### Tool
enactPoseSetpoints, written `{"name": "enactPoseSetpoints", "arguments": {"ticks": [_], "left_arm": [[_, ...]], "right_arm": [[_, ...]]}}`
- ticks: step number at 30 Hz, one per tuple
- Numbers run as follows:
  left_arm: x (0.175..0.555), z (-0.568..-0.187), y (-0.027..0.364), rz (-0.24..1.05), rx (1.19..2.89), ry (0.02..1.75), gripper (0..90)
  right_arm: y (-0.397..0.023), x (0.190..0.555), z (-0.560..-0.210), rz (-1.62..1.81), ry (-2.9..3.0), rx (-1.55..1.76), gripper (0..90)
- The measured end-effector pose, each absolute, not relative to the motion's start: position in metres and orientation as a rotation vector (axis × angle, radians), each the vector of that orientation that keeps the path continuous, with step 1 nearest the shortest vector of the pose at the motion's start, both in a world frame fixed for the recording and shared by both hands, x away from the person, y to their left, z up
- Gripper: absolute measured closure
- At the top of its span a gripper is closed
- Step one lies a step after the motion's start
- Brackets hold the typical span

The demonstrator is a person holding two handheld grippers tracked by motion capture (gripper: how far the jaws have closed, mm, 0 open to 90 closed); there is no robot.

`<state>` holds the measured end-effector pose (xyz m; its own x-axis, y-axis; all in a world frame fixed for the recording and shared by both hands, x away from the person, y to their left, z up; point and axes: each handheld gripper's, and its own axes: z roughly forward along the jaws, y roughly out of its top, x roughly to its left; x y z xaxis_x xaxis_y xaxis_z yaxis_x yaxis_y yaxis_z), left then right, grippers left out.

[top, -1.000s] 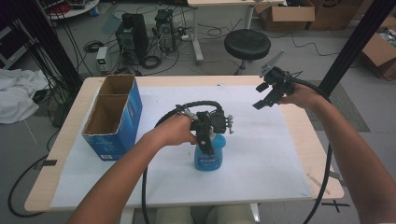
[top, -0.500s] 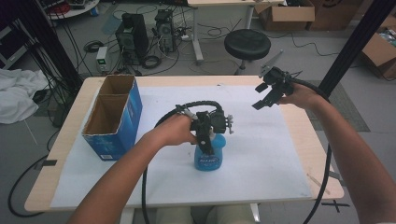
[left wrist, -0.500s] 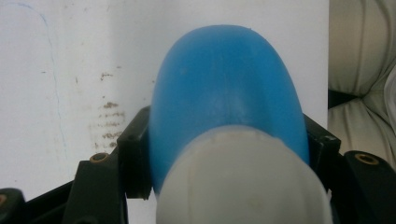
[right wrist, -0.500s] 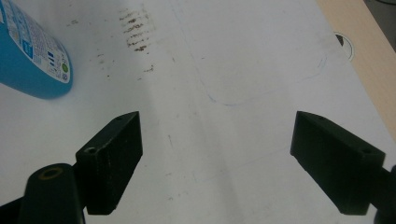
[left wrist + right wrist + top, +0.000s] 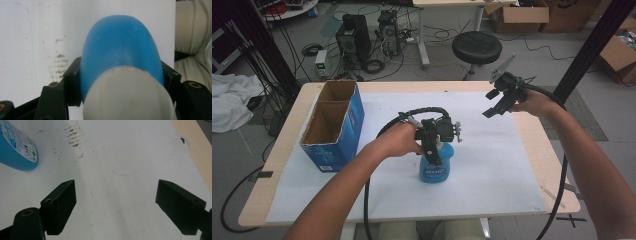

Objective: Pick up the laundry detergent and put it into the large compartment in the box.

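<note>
Two hand-held grippers work above a white-papered table [image 5: 492, 165] in a cluttered workshop. The left gripper [image 5: 432, 145], jaws just closing, clamps the neck of a blue bottle [image 5: 435, 167] standing mid-table; the smooth plastic could slip when lifted. The right gripper [image 5: 499, 102] hangs released, beyond a blue cardboard box [image 5: 334, 130].

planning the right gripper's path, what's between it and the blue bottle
Nothing: in the high view, bare white paper lies between the right gripper and the bottle.
</note>
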<state>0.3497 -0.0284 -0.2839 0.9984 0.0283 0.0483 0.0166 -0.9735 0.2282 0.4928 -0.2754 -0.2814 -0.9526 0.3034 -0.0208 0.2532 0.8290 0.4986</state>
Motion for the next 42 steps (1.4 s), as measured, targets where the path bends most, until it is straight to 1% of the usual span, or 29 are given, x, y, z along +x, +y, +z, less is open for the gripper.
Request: {"name": "enactPoseSetpoints", "arguments": {"ticks": [5,11,20,30,34,42], "left_arm": [[0.349,-0.271,-0.022,0.094,2.901,0.090,37.6],[0.349,-0.255,-0.013,0.119,2.876,0.236,37.7],[0.351,-0.231,0.004,0.173,2.824,0.477,37.8],[0.355,-0.207,0.021,0.250,2.775,0.669,37.9],[0.357,-0.199,0.029,0.273,2.741,0.774,38.0],[0.362,-0.187,0.042,0.289,2.692,0.923,38.0]], "right_arm": [[-0.276,0.492,-0.282,0.779,2.909,0.443,16.9],[-0.275,0.490,-0.286,0.777,2.921,0.439,16.9],[-0.274,0.488,-0.283,0.782,2.916,0.436,17.1],[-0.272,0.487,-0.283,0.780,2.919,0.427,17.1],[-0.273,0.487,-0.283,0.779,2.920,0.426,17.1],[-0.272,0.487,-0.283,0.777,2.921,0.423,17.1]]}}
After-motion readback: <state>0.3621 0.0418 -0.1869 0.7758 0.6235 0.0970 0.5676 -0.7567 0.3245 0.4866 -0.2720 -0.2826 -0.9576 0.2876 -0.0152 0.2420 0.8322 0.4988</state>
